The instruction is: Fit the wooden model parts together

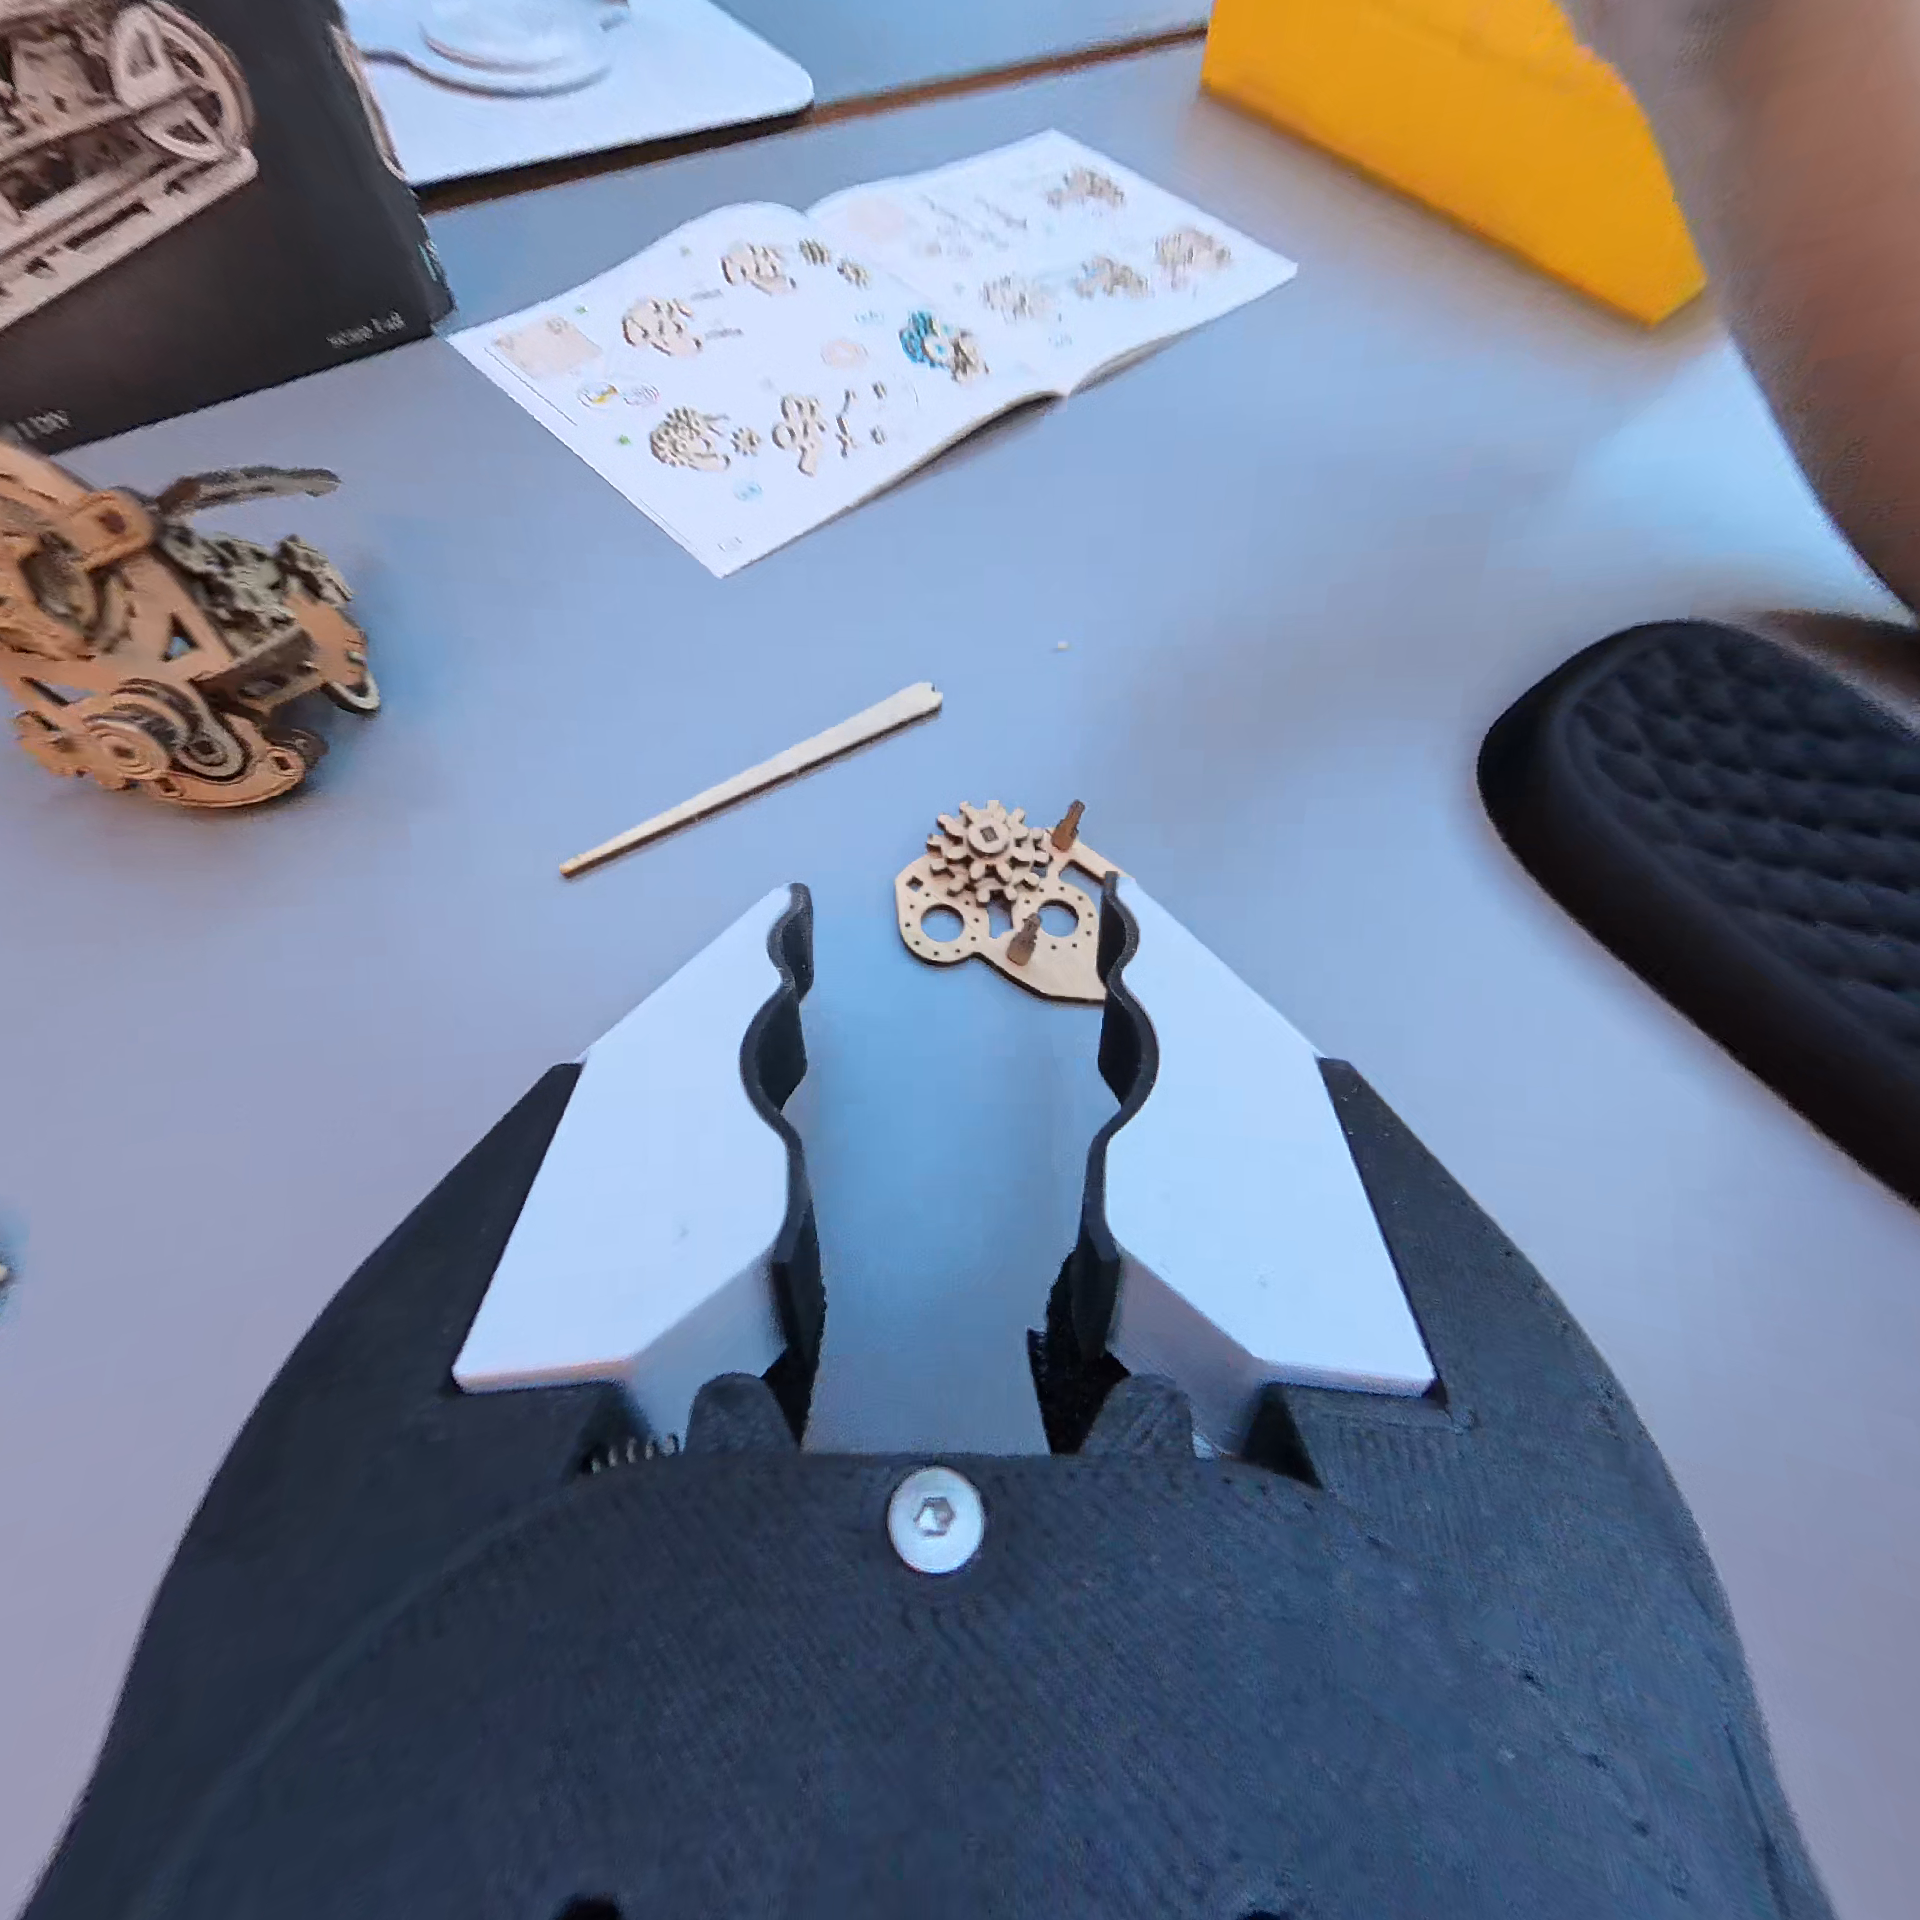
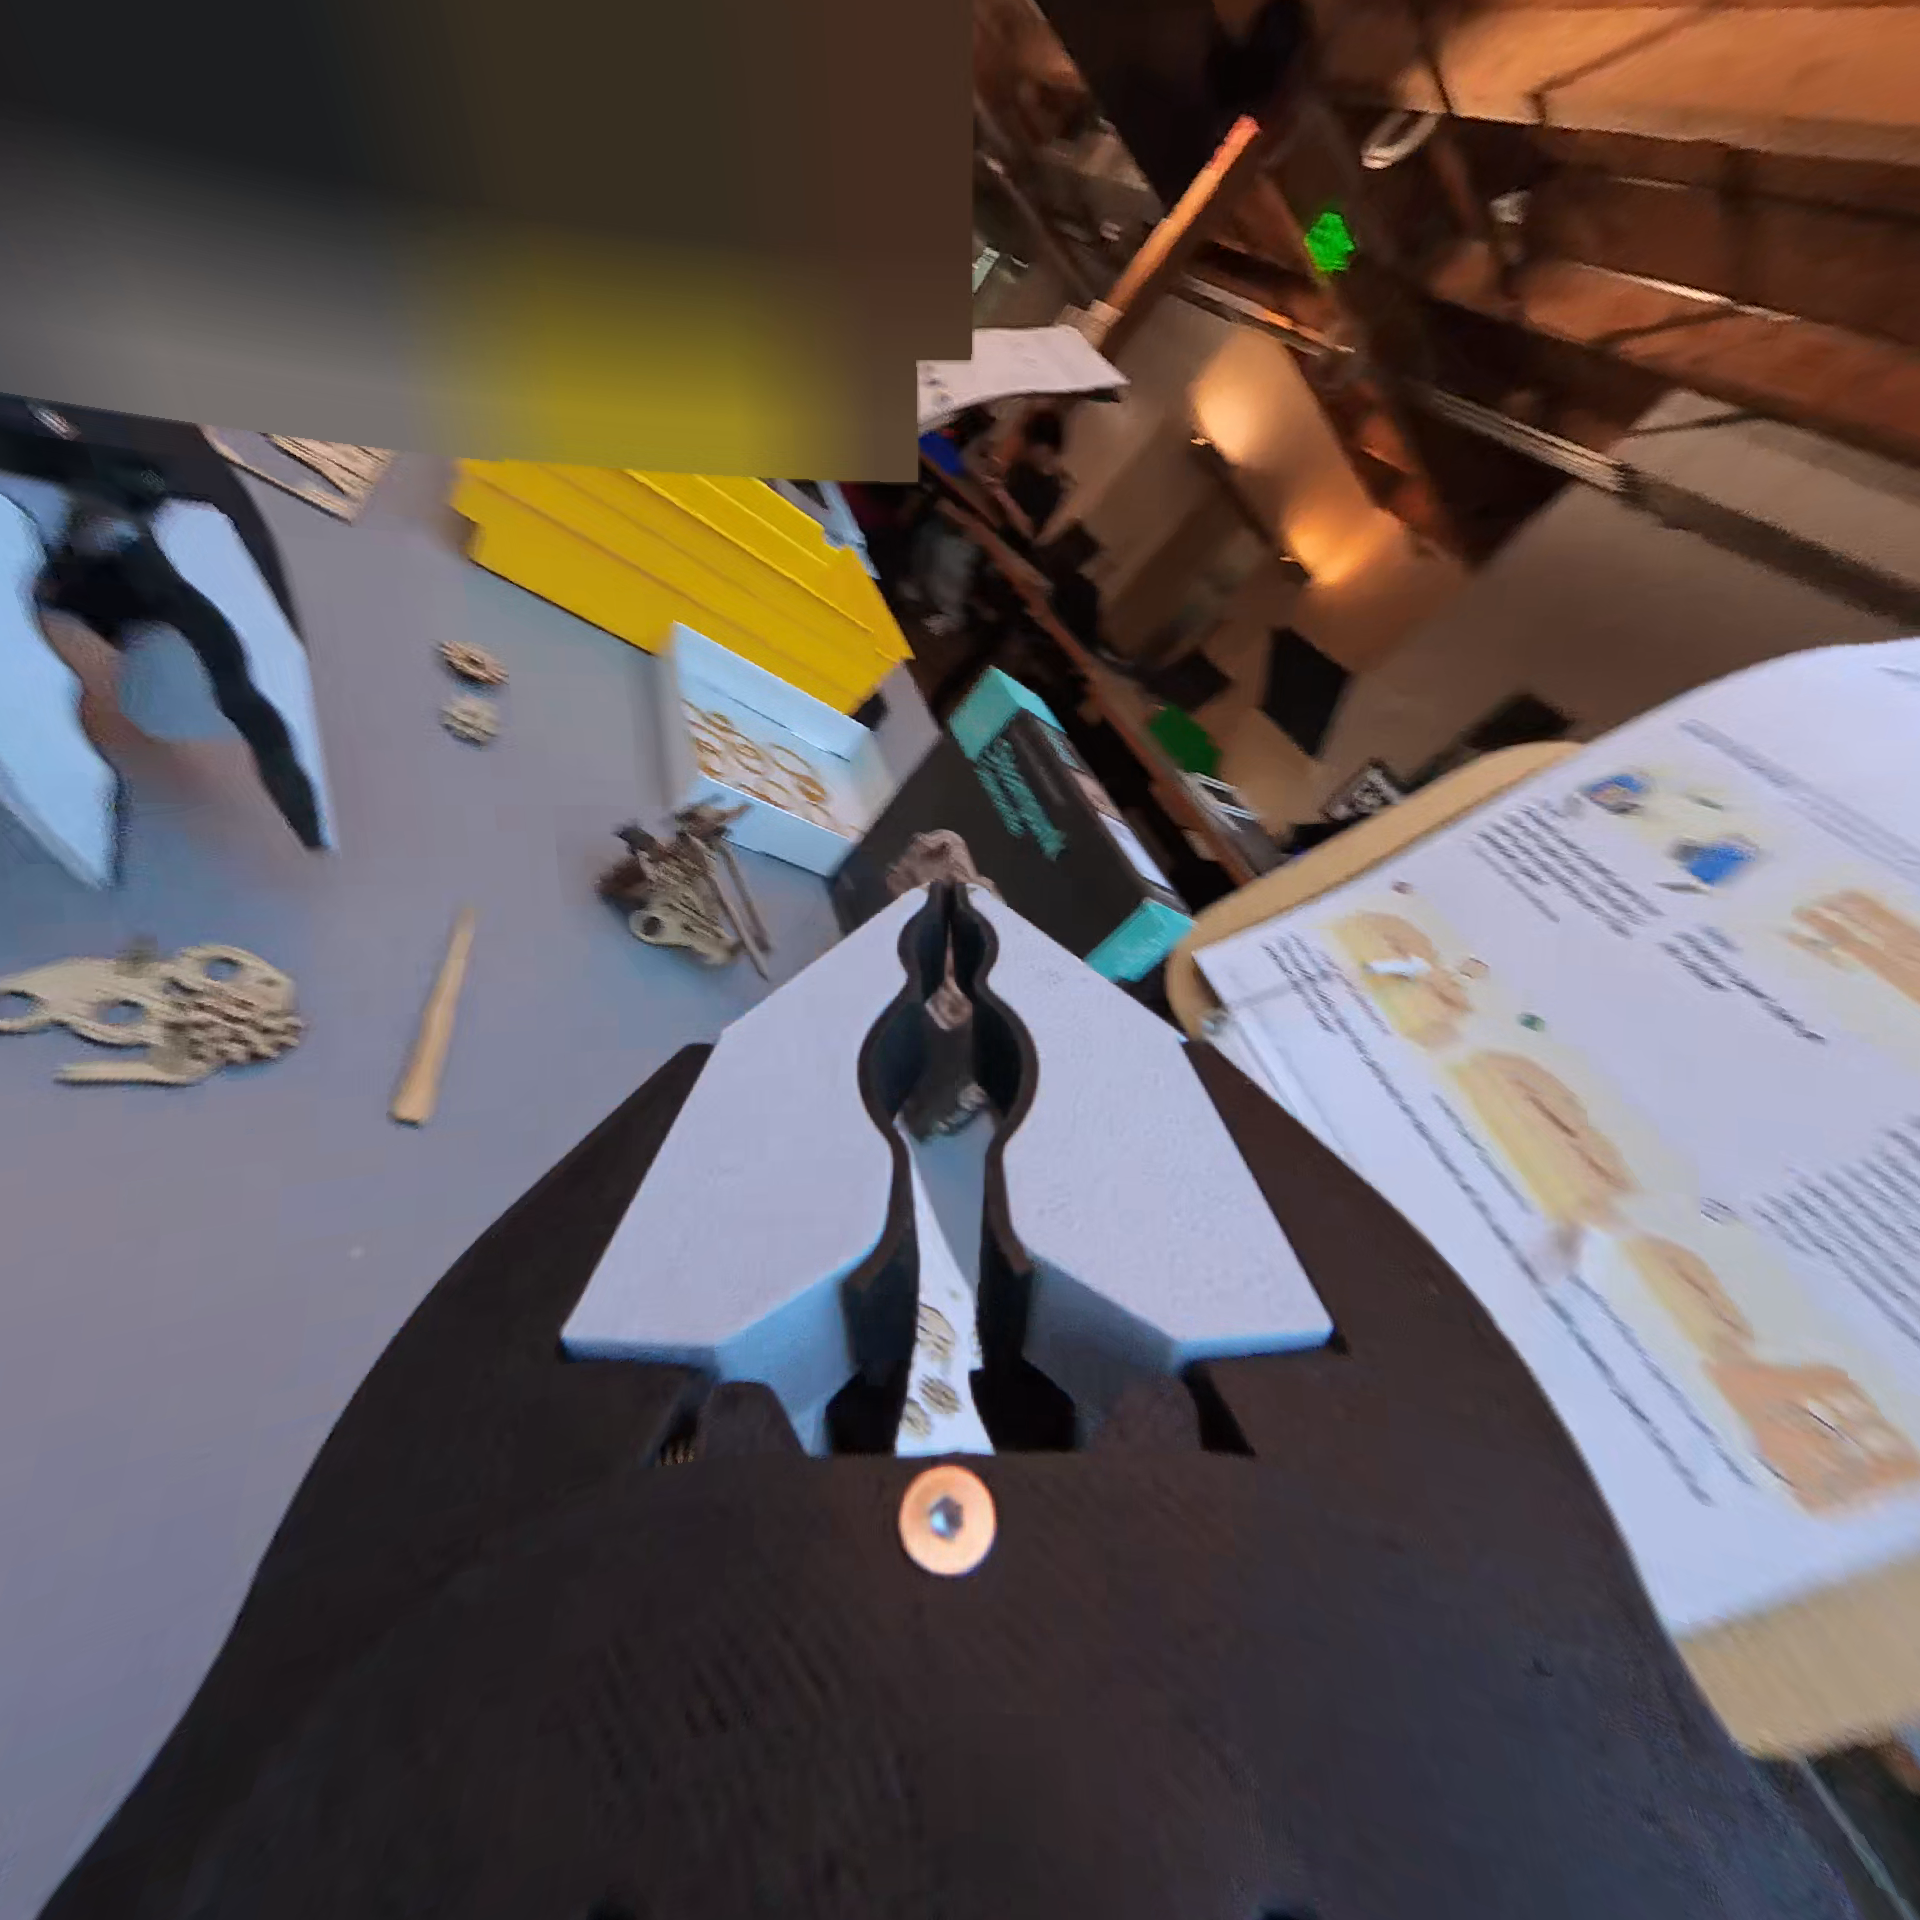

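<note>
Flat wooden plate [image 1: 997, 925] with round cut-outs, lying on the grey bench [image 1: 1299, 831], a toothed gear [image 1: 987, 842] seated on top and two small brown pegs [image 1: 1068, 826] standing upright in it. Just ahead of the left tongs [image 1: 956, 914], spread wide and holding nothing, right finger [image 1: 1205, 1091] overlapping the plate's edge in the left wrist view. Slim tapered wooden stick [image 1: 753, 779] lying loose just left of the plate. Partly built wooden model [image 1: 177, 644] farther left, near a black kit box [image 1: 187, 208]. Open instruction booklet [image 1: 873, 332] beyond, then a yellow bin [image 1: 1455, 156]. Right tongs [image 2: 948, 902] raised off the bench, pressed together at the tips, pinching a small brown wooden part [image 2: 948, 1003]; exact shape unclear. Two small loose gears [image 2: 470, 688] on the bench farther back. Printed instruction sheet [image 2: 1610, 1091] close on the right, blurred.
</note>
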The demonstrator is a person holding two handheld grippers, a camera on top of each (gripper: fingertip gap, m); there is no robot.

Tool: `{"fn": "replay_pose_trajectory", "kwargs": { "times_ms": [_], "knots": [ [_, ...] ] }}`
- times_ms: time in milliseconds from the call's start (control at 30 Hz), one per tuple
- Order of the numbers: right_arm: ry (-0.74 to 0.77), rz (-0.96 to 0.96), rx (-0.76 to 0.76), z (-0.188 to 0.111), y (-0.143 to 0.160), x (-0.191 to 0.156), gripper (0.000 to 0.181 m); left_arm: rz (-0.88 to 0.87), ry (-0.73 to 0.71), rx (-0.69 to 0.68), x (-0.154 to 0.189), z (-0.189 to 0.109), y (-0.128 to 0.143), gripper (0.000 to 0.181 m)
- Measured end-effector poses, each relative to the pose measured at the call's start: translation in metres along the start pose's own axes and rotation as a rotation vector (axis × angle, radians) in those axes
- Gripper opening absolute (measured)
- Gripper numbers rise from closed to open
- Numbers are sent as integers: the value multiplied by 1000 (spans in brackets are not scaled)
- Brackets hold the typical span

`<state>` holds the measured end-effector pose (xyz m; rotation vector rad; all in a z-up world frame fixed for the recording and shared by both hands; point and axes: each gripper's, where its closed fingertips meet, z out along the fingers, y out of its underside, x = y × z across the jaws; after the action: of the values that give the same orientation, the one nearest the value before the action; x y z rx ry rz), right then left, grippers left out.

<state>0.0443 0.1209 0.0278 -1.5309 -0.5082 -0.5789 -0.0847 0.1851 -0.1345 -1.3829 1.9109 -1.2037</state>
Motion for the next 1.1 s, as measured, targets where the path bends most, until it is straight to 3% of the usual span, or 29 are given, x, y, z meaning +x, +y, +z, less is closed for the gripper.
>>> {"fn": "replay_pose_trajectory", "kwargs": {
  "times_ms": [133,233,333,500,633,800,933,1100],
  "knots": [
    [264,-84,-110,-23,40,33,0,-36,-27,69,-14,-20,-16,54],
    [295,-6,-164,-29,72,17,0,3,-90,78,-27,-33,-28,55],
    [246,80,-168,-31,91,-16,0,52,-144,81,-41,-41,-44,55],
    [162,146,-135,-19,79,-42,0,76,-212,128,-73,-43,-87,54],
    [-14,132,-142,-9,82,-77,0,79,-252,181,-89,-39,-120,53],
    [-145,50,-155,1,80,-107,0,90,-397,183,-121,-32,-110,54],
    [-205,28,-186,4,86,-120,0,63,-420,159,-123,-30,-88,54],
    [-229,42,-186,4,87,-124,1,56,-448,123,-129,-31,-84,52]
  ]
}}
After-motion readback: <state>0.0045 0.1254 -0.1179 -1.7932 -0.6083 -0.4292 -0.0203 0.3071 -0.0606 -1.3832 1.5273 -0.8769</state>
